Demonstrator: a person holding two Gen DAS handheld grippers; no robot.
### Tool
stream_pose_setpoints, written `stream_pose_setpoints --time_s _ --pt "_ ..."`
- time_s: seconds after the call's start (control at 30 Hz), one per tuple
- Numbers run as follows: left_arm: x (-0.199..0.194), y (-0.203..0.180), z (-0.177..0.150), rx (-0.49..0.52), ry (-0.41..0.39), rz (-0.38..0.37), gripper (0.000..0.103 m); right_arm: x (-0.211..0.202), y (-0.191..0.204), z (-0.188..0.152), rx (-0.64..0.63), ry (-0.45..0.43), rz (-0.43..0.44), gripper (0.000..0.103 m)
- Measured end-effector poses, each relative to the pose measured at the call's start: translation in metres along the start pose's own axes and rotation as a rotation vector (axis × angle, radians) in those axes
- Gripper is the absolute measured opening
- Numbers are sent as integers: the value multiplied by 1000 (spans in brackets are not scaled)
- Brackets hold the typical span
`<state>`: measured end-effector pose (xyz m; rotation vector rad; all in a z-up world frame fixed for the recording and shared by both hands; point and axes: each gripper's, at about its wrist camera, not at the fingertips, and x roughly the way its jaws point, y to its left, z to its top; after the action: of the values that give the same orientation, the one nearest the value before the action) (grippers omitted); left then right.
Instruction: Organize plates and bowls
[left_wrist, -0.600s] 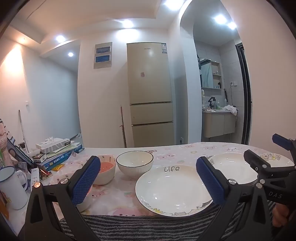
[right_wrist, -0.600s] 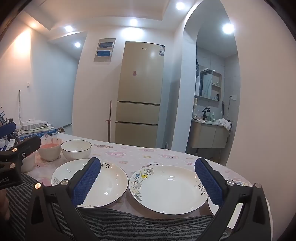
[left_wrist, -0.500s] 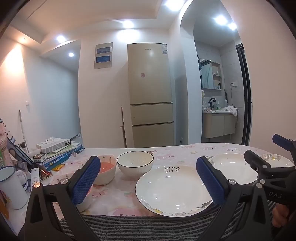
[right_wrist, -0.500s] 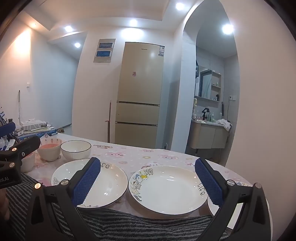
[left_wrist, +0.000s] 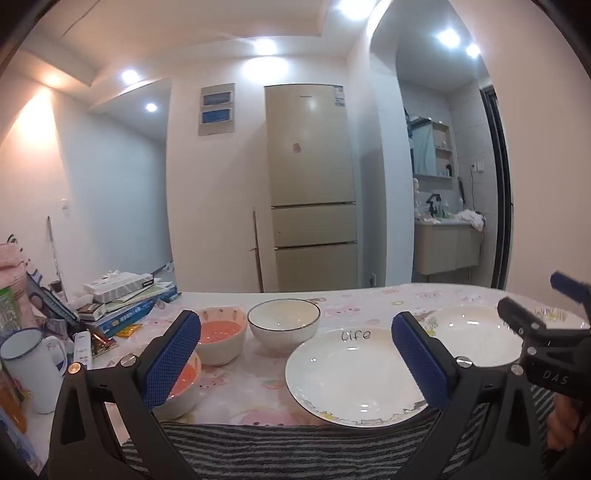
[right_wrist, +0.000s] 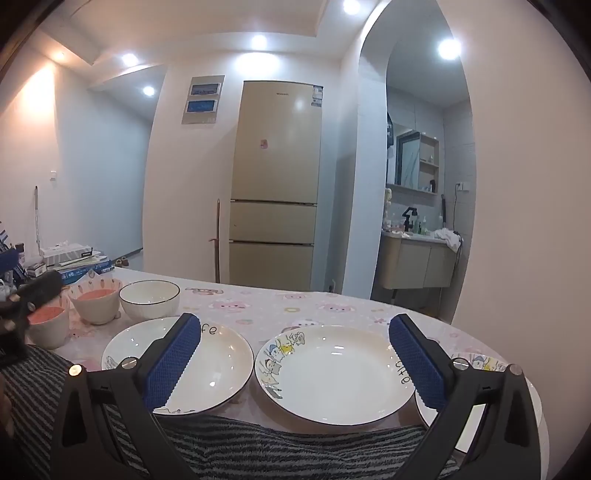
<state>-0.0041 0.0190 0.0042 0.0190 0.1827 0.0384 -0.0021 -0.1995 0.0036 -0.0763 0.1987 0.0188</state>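
The table (right_wrist: 280, 306), under a pink cartoon-print cloth, fills the lower half of both views, with a striped grey towel (right_wrist: 258, 443) along its near edge. On it lie three wide, shallow white plates: in the right wrist view the cartoon-rimmed plate (right_wrist: 332, 373) sits at 6 o'clock between the blue pads, the "life" plate (right_wrist: 218, 354) at 7 o'clock just beside it, and a third plate (right_wrist: 476, 363) is mostly hidden at 4 o'clock behind the right finger. Smaller still are three bowls at 9 o'clock: a black-rimmed white bowl (right_wrist: 149, 299), a carrot-print bowl (right_wrist: 96, 301) with an orange inside, and a second orange-lined bowl (right_wrist: 48, 325) nearest the left edge. The right gripper (right_wrist: 293, 363) hangs above the near edge with its jaws wide apart and nothing between them; the left gripper (left_wrist: 295, 363) does likewise, its claw spread and empty, the "life" plate (left_wrist: 351, 373) at 5 o'clock. All of this looks like glazed ceramic: stiff, fairly heavy, slick and chip-prone. A plate is probably best pinched at the near rim, where the towel raises its edge, then lifted level; a bowl by its wall at the lip, one pad inside and one outside.
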Motion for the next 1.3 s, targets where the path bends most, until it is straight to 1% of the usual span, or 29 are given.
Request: stream_pose_setpoints --time_s 0.03,0.1,0.17,0.23,0.3,0.33,0.43,0.5,0.6,0.7,0.8,1.03,1.13,1.2,1.3 --pt "-2 2 1 -9 0 -2 103 3 2 1 -8 10 23 103" --pt "-2 6 5 -13 12 -8 103 4 4 5 -22 21 26 103" --pt "-5 8 12 -9 14 -4 103 -6 6 12 -36 -10 15 103" --pt "-11 8 22 0 5 20 103 -18 4 24 -24 -40 32 103" --pt "-25 8 31 2 -41 71 103 -30 1 40 7 -63 64 103" --pt "-34 9 36 -4 -71 76 103 -36 0 48 25 -75 81 103" --pt "-50 16 55 -23 -103 59 103 -54 -1 72 57 -117 131 103" --pt "-59 20 67 -31 -130 72 103 -65 3 90 50 -145 164 103" --pt "-70 29 84 -32 -173 71 103 -79 11 111 28 -178 162 103" --pt "-75 35 98 -46 -190 57 103 -84 16 125 45 -195 157 103" --pt "-74 35 105 -44 -197 50 103 -83 17 130 83 -189 165 103" --pt "-62 21 91 -24 -167 23 103 -69 10 121 107 -165 145 103" --pt "-63 18 94 -29 -190 46 103 -63 7 121 104 -160 136 103" --pt "-62 19 97 -42 -206 31 103 -61 6 124 105 -167 127 103" --pt "-55 14 106 -39 -202 -9 103 -55 4 129 120 -185 130 103"
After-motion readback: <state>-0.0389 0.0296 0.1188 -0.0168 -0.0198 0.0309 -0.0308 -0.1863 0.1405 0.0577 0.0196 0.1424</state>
